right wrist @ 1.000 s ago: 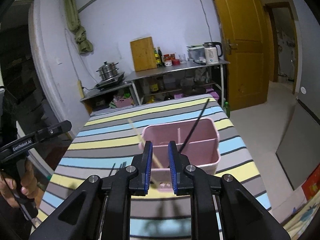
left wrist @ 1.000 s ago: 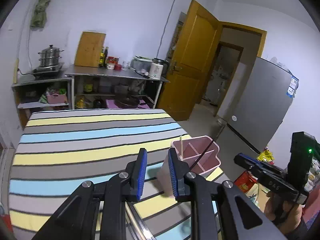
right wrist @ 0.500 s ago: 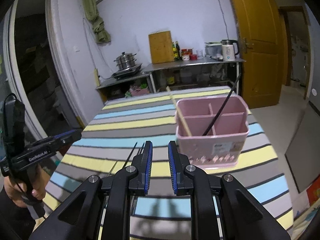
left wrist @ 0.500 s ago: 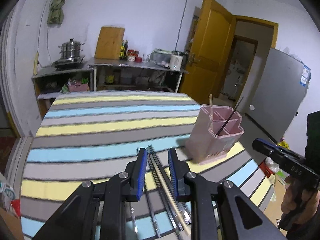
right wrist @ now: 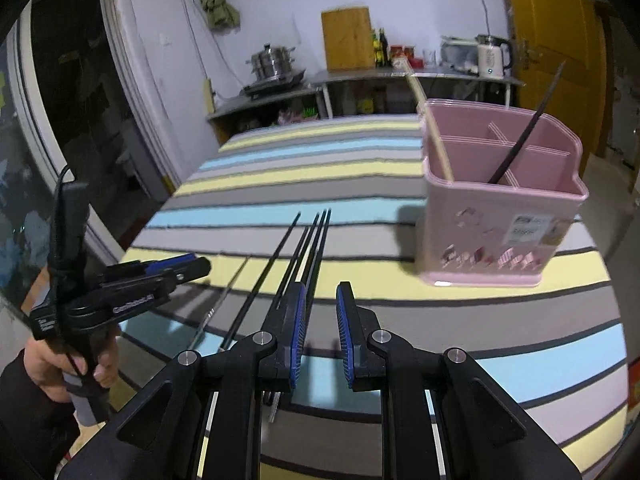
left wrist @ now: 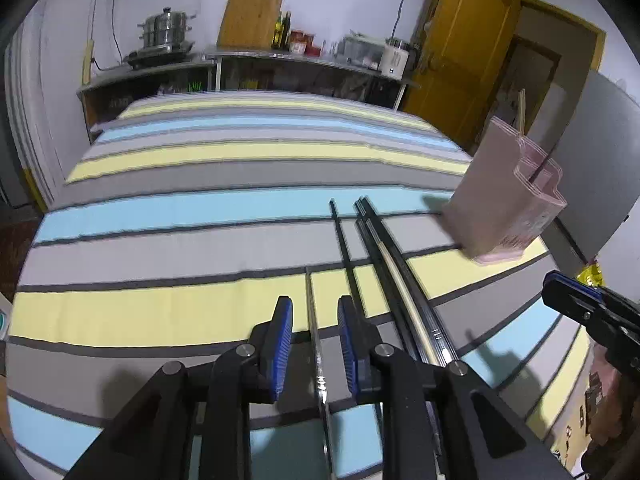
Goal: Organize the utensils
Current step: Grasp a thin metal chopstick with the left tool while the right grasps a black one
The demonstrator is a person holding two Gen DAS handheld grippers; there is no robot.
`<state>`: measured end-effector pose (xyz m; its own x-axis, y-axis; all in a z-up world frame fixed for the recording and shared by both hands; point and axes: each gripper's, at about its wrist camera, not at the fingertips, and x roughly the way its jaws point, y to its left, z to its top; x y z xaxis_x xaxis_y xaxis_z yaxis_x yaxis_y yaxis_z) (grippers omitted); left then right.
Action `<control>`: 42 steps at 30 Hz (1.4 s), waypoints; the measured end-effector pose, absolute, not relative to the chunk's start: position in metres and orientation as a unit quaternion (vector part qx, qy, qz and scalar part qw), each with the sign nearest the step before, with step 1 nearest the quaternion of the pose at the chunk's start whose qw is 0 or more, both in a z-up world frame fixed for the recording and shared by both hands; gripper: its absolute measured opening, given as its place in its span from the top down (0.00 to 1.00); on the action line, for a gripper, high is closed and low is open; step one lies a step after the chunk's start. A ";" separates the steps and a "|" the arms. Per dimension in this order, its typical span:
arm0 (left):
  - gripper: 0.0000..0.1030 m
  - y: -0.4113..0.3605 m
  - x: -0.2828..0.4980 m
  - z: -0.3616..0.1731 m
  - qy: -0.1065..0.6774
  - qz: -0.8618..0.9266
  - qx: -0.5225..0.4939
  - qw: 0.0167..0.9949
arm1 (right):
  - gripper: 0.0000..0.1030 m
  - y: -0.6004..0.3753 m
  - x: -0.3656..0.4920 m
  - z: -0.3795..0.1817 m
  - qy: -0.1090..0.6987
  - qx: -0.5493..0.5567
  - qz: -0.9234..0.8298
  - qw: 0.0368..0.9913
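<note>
Several chopsticks lie side by side on the striped tablecloth (left wrist: 200,304): a silver chopstick (left wrist: 316,340), black chopsticks (left wrist: 345,248) and a wooden chopstick (left wrist: 400,280). My left gripper (left wrist: 314,312) hangs low over them, jaws apart, with the silver one running between its pads untouched. The pink utensil holder (right wrist: 500,232) stands at the right and holds a black chopstick (right wrist: 524,136) and a wooden chopstick (right wrist: 432,128). My right gripper (right wrist: 320,308) is open and empty beside the black chopsticks (right wrist: 312,248), which pass under its left finger. In the right wrist view a hand (right wrist: 72,364) carries the left gripper (right wrist: 196,266).
The pink utensil holder (left wrist: 508,200) sits near the table's right edge. A metal shelf (right wrist: 360,80) with a pot, a cutting board, bottles and a kettle stands behind the table. A yellow door (left wrist: 460,48) is at the back right.
Both grippers have come down toward the table and tipped downward. The chopsticks now lie close under them, and the silver one has come between the left gripper's jaws.
</note>
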<state>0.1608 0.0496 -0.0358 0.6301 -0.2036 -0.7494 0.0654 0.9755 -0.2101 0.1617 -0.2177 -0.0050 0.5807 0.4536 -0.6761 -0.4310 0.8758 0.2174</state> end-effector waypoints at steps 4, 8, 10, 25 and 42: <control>0.78 0.048 0.172 -0.057 0.446 -0.069 -0.079 0.889 | 0.84 -0.205 0.174 -0.025 0.406 0.009 0.251 0.879; 0.78 0.043 0.175 -0.061 0.440 -0.065 -0.066 0.893 | 0.84 -0.192 0.189 -0.045 0.425 0.005 0.254 0.869; 0.78 0.041 0.177 -0.062 0.437 -0.061 -0.059 0.895 | 0.84 -0.185 0.197 -0.052 0.431 0.003 0.255 0.865; 0.80 0.042 0.179 -0.063 0.430 -0.043 -0.038 0.901 | 0.84 -0.171 0.227 -0.076 0.454 -0.014 0.245 0.856; 0.82 0.045 0.195 -0.064 0.445 -0.036 -0.053 0.893 | 0.84 -0.156 0.259 -0.072 0.471 -0.038 0.214 0.855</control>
